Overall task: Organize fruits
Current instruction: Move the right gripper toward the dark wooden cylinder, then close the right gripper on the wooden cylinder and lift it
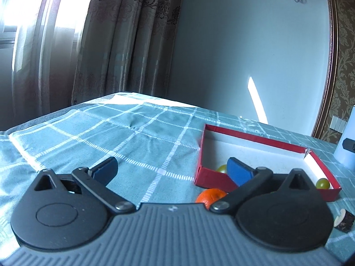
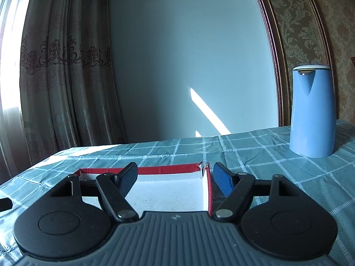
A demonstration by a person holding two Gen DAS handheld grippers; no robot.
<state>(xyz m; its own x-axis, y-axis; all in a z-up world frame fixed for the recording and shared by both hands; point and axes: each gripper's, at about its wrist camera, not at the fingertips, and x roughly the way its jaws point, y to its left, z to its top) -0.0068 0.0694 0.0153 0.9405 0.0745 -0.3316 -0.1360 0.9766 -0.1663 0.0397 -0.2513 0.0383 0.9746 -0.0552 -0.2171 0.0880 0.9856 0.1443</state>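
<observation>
In the left wrist view a shallow red box [image 1: 253,135] with a white inside lies on the checked cloth at the right. Two green round fruits lie in it: one [image 1: 221,168] behind my right fingertip, one [image 1: 322,183] at its near right corner. An orange [image 1: 210,196] lies on the cloth just outside the box's near wall. My left gripper [image 1: 172,170] is open and empty, above the cloth left of the box. In the right wrist view my right gripper [image 2: 174,178] is open and empty over the red box [image 2: 168,169], straddling its right wall.
A blue kettle [image 2: 312,110] stands on the table at the right, also at the left wrist view's right edge [image 1: 347,141]. A small dark cut piece with a pale face [image 1: 344,220] lies on the cloth by the box. A wall and curtains stand behind the table's far edge.
</observation>
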